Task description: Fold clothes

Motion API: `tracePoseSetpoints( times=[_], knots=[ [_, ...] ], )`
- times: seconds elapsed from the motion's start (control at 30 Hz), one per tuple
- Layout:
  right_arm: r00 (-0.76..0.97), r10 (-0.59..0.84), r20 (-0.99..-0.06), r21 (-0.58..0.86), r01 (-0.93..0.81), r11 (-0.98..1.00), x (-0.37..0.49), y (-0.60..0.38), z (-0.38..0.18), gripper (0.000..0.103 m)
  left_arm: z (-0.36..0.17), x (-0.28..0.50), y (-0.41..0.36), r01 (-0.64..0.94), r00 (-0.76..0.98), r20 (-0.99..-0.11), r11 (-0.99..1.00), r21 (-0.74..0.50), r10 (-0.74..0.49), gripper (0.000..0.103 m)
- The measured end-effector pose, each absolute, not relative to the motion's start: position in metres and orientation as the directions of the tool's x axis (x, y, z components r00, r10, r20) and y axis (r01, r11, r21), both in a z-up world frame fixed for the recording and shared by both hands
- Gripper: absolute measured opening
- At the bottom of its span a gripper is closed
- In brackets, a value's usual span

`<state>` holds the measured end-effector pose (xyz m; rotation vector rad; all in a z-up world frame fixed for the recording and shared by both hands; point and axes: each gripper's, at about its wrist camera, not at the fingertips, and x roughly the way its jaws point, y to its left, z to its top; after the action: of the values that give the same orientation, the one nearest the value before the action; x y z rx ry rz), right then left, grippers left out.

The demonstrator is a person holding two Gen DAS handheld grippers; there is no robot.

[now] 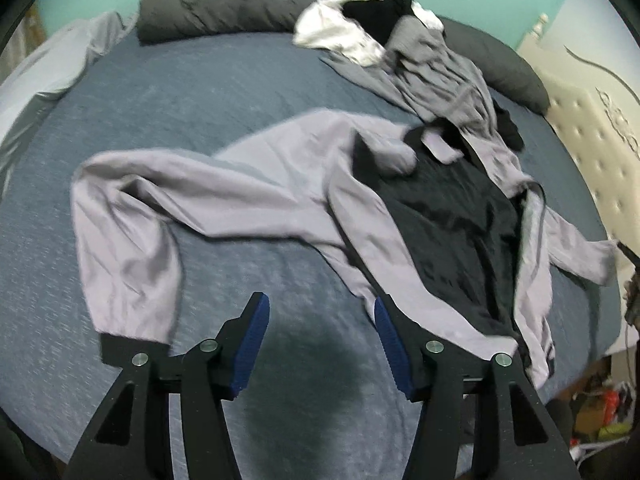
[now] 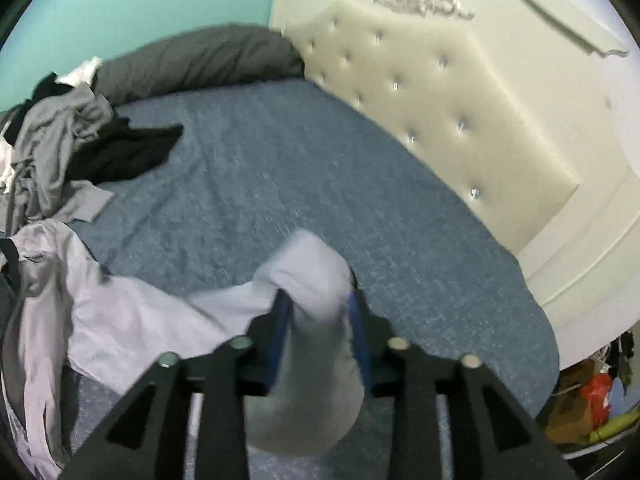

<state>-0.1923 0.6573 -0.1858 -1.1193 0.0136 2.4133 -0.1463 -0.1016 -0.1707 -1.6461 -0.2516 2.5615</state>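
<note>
A pale lilac jacket [image 1: 280, 200] with a black lining [image 1: 452, 216] lies spread open on the blue bed [image 1: 180, 92]. Its left sleeve [image 1: 124, 264] bends down to a black cuff beside my left gripper [image 1: 322, 312], which is open and empty above bare sheet, its right finger at the jacket's hem. In the right wrist view my right gripper [image 2: 318, 300] is shut on the jacket's other sleeve [image 2: 316, 276], lifted off the sheet; the cloth bunches between the blue pads [image 2: 360, 340] and hangs below.
A heap of grey, black and white clothes [image 1: 404, 44] lies at the back of the bed, also in the right wrist view [image 2: 52, 148]. Dark grey pillows [image 1: 224, 4] line the far edge. A tufted cream headboard [image 2: 440, 112] stands on the right. Clutter lies on the floor [image 2: 596, 396].
</note>
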Motion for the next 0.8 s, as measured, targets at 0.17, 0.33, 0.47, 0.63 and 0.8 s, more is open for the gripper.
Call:
tracePoseSetpoints(
  times=[0.17, 0.33, 0.47, 0.63, 0.8],
  knots=[
    [-0.636, 0.273, -0.722, -0.109, -0.285, -0.952, -0.174, 0.602, -0.190, 0.059, -0.187, -0.128, -0.051, -0.099, -0.339, -0.916, -0.976, -0.194, 0.216, 0.061],
    [-0.549, -0.040, -0.835, 0.066, -0.028, -0.997, -0.152, 0.527, -0.221, 0.059, -0.218, -0.101, -0.006, -0.174, -0.239, -0.935, -0.959, -0.226, 0.263, 0.061],
    [-0.390, -0.251, -0.886, 0.208, 0.149, -0.967, -0.133, 0.464, -0.254, 0.065, -0.246, -0.084, 0.013, -0.171, -0.170, -0.945, -0.953, -0.252, 0.280, 0.061],
    [-0.216, -0.293, -0.932, 0.229, 0.278, -0.933, -0.103, 0.401, -0.299, 0.065, -0.274, -0.070, 0.030, -0.179, -0.127, -0.956, -0.954, -0.239, 0.263, 0.061],
    [-0.154, -0.319, -0.935, 0.292, 0.175, -0.940, -0.097, 0.398, -0.327, 0.065, -0.296, -0.068, 0.025, -0.070, -0.115, -0.928, -0.935, -0.348, 0.354, 0.061]
  ],
)
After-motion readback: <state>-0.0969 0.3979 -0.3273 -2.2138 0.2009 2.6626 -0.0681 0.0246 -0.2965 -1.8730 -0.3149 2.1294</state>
